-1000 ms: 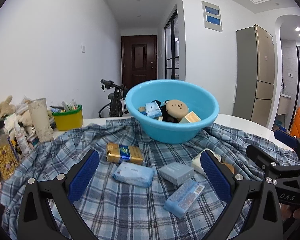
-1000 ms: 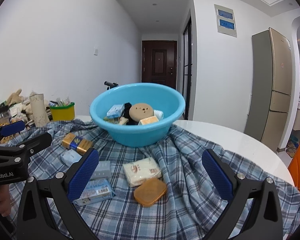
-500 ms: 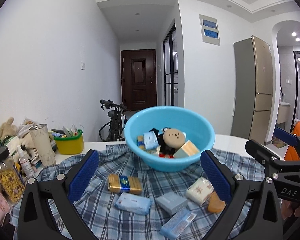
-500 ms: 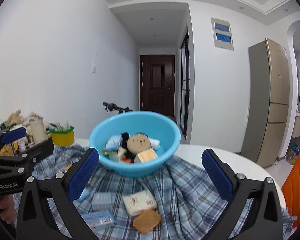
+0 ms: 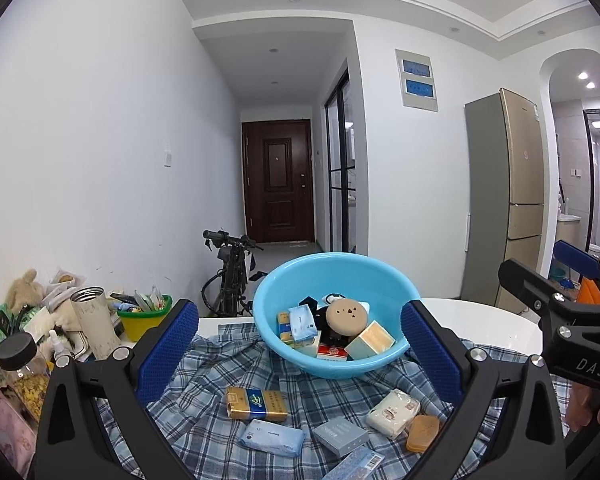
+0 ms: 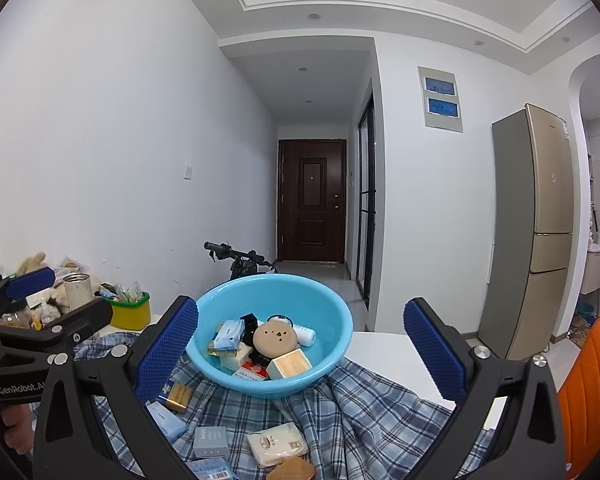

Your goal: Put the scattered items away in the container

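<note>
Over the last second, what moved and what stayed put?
Both grippers, left and right, have lifted and drawn back from the plaid cloth, open and empty throughout. The blue basin, gold pack and orange soap stayed put.

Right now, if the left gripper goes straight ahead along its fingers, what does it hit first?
Most likely the blue basin. The left gripper is open and empty, raised above the plaid cloth, with the basin centred between its fingers. The loose packets sit lower, probably under its line. Depth is unclear.
</note>
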